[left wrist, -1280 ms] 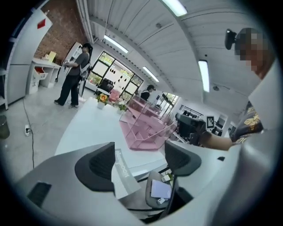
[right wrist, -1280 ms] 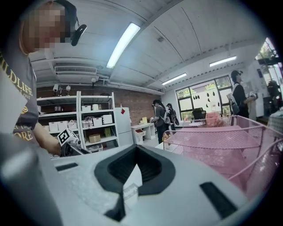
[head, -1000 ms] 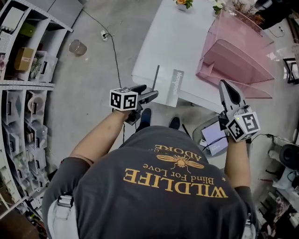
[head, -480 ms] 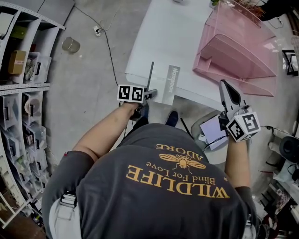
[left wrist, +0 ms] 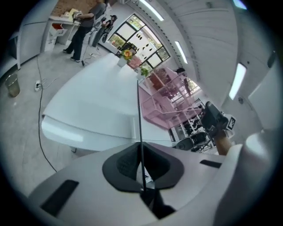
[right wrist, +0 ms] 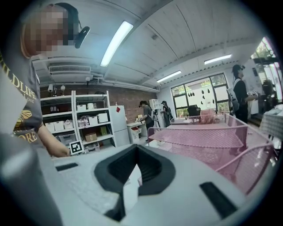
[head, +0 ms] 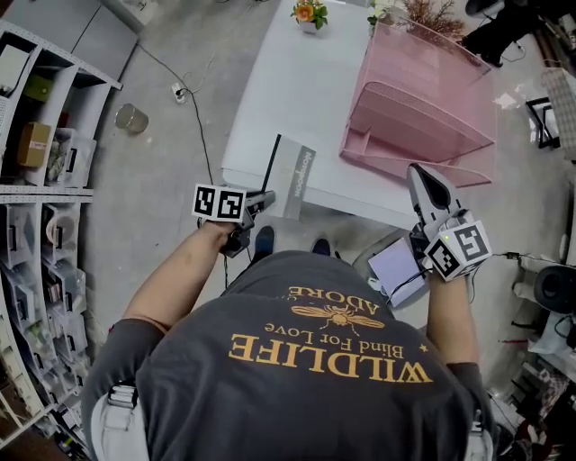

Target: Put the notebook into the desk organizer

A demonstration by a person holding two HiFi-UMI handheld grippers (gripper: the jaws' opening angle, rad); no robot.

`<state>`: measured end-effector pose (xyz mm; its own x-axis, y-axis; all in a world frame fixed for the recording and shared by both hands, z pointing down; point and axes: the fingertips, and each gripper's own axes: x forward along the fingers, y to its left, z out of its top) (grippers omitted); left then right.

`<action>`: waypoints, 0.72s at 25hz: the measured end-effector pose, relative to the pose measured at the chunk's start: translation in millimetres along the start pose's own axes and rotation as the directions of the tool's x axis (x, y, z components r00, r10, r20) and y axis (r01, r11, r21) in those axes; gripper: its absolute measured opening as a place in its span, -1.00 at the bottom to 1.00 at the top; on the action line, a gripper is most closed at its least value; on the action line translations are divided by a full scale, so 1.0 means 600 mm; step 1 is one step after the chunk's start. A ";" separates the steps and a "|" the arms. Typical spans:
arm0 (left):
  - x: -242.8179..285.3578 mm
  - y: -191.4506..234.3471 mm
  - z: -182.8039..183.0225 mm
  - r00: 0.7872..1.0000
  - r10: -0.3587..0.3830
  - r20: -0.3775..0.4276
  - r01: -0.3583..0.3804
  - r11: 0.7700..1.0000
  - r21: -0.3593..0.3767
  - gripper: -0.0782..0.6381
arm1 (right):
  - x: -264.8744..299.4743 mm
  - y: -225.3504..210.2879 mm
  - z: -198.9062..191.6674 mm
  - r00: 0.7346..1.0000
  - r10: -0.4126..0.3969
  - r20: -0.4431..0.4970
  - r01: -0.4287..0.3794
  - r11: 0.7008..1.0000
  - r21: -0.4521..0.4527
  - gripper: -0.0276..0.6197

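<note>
The notebook (head: 293,173), thin with a grey cover, stands tilted on its edge at the near edge of the white table (head: 306,81). My left gripper (head: 259,198) is shut on its near corner. In the left gripper view the notebook (left wrist: 139,114) shows edge-on as a thin dark line rising from between the pads of the left gripper (left wrist: 141,152). The pink wire desk organizer (head: 423,108) stands on the table's right side, also seen from the left gripper (left wrist: 163,95). My right gripper (head: 423,185) hangs shut and empty off the table, close to the organizer (right wrist: 208,137).
A small flower pot (head: 308,13) sits at the table's far edge. Storage shelves (head: 45,135) line the left, with a jar (head: 131,119) and a cable on the floor. A seat with a pale sheet (head: 396,266) is below the right gripper. People stand far off.
My left gripper moved in to the notebook's near corner and closed on it. The notebook now stands more upright. The right gripper stayed beside the organizer.
</note>
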<state>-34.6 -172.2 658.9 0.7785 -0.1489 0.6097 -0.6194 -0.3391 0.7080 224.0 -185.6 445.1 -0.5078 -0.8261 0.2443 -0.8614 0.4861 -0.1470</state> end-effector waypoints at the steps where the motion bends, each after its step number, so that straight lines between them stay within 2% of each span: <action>1: -0.009 -0.023 0.012 1.000 -0.013 0.005 0.013 0.999 0.035 -0.76 | -0.009 -0.005 0.010 1.000 0.003 0.012 -0.003 1.000 -0.006 -0.91; 4: -0.034 -0.094 0.068 0.998 -0.056 0.036 0.050 0.987 0.151 -0.76 | -0.036 -0.029 0.041 0.998 0.011 0.058 -0.010 1.000 -0.020 -0.91; 7: -0.062 -0.172 0.128 0.995 -0.087 0.056 0.067 0.956 0.285 -0.76 | -0.061 -0.051 0.078 0.995 0.014 0.098 -0.010 0.999 -0.036 -0.91; 13: -0.112 -0.318 0.221 0.987 -0.157 0.041 0.117 0.864 0.491 -0.76 | -0.103 -0.084 0.143 0.991 -0.004 0.135 0.013 0.998 -0.069 -0.91; 18: -0.124 -0.402 0.318 0.979 -0.205 -0.014 0.170 0.768 0.617 -0.76 | -0.117 -0.117 0.196 0.982 -0.049 0.183 0.065 0.995 -0.080 -0.91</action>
<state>76.2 -256.6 375.1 0.8875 -0.0630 0.4565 -0.2809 -0.8593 0.4276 320.7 -195.4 325.4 -0.4555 -0.8873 0.0716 -0.8901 0.4526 -0.0535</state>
